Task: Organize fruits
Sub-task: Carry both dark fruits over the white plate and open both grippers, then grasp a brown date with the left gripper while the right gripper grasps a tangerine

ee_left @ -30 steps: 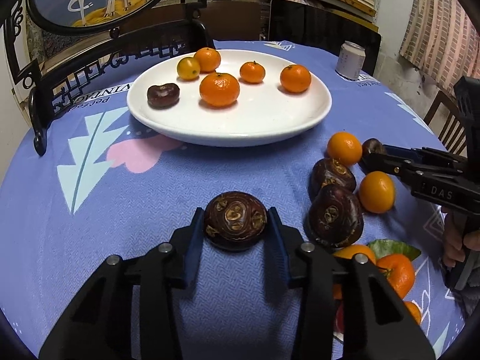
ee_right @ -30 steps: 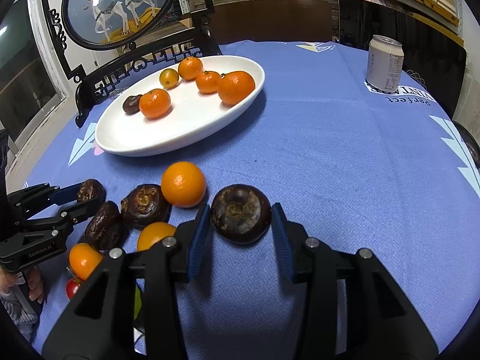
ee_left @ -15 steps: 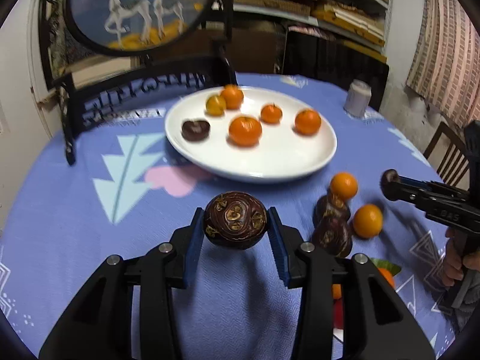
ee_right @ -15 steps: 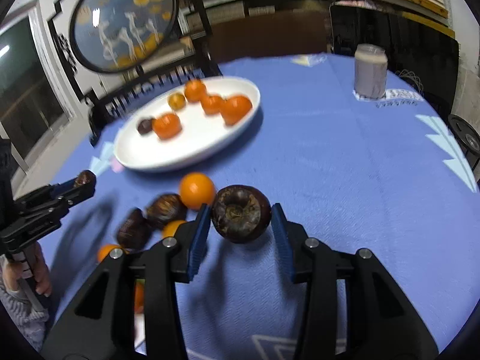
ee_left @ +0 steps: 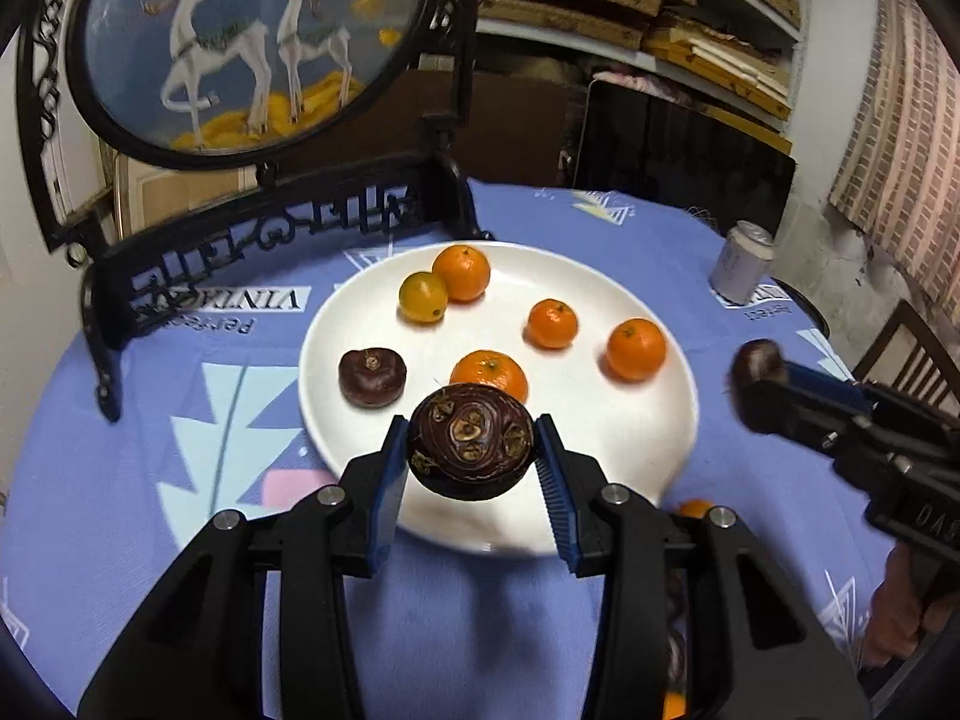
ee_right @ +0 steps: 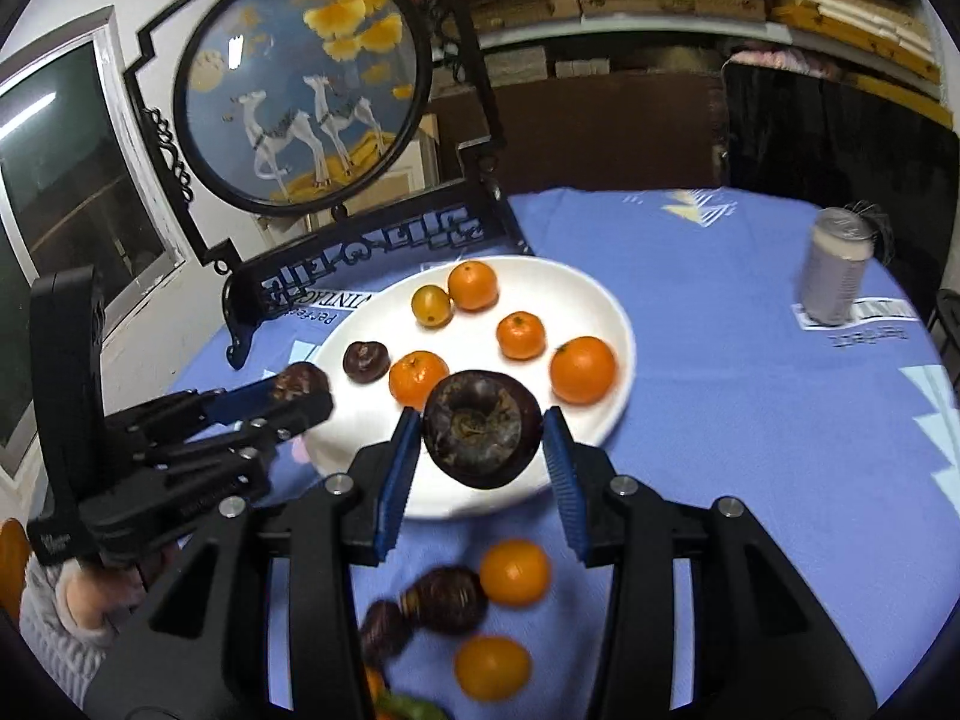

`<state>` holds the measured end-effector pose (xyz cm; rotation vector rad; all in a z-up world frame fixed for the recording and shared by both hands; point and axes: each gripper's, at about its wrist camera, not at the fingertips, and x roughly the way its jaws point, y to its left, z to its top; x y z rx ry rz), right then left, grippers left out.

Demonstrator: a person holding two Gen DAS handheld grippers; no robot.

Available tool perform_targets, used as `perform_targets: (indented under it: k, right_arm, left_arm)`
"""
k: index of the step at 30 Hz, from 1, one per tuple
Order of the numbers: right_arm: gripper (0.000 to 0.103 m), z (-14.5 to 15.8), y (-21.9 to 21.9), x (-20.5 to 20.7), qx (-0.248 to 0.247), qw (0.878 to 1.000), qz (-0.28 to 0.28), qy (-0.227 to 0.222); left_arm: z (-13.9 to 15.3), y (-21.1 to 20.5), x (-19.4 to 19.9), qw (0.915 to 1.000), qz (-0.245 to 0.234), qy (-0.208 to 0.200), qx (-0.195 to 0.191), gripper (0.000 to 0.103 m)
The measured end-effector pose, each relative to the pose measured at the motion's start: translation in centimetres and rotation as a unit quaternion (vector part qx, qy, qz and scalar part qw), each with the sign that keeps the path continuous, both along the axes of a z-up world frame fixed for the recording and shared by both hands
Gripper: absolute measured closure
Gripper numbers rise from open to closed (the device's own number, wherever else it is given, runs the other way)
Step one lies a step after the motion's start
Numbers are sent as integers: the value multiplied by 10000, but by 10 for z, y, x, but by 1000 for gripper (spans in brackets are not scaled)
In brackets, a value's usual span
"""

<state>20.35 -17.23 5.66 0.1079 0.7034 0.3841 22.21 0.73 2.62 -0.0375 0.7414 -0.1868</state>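
My left gripper (ee_left: pixel 471 459) is shut on a dark mangosteen (ee_left: pixel 470 439) and holds it above the near rim of the white plate (ee_left: pixel 648 456). My right gripper (ee_right: pixel 480 447) is shut on another dark mangosteen (ee_right: pixel 483 435), also above the plate's near rim (ee_right: pixel 600 420). The plate holds several oranges, a yellow citrus (ee_left: pixel 423 297) and one small mangosteen (ee_left: pixel 372 375). Each gripper shows in the other's view, the right one (ee_left: pixel 759 372) at the plate's right, the left one (ee_right: pixel 303 387) at its left.
Loose oranges (ee_right: pixel 515 573) and mangosteens (ee_right: pixel 447 600) lie on the blue tablecloth below my right gripper. A black-framed round deer screen (ee_left: pixel 252 48) stands behind the plate. A drink can (ee_right: pixel 834 267) stands at the far right. A chair (ee_left: pixel 900 348) is at the table's right edge.
Both grippers have lifted their mangosteens off the cloth and moved forward, from beside the loose fruit to above the plate's near rim.
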Motion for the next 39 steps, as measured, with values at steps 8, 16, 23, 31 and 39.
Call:
perform_targets:
  k: [8, 16, 23, 31, 39]
  right_arm:
    - [42, -35, 15, 35, -131, 9996, 23, 263]
    - [41, -15, -3, 9, 67, 9998, -28, 189]
    - [30, -17, -33, -43, 107, 9995, -220, 176]
    - [26, -20, -66, -75, 427, 9983, -362, 178]
    - [26, -23, -70, -71, 485, 9979, -327, 276]
  left_arm:
    - [-26, 11, 25, 9991, 108, 370, -167, 35]
    - [-9, 20, -8, 9993, 253, 71, -247, 33]
    - [-17, 8, -61, 9996, -80, 134, -244, 33]
    - [-29, -41, -98, 9952, -960, 164, 89, 32]
    - [-46, -45, -91, 9947, -846, 393, 433, 31]
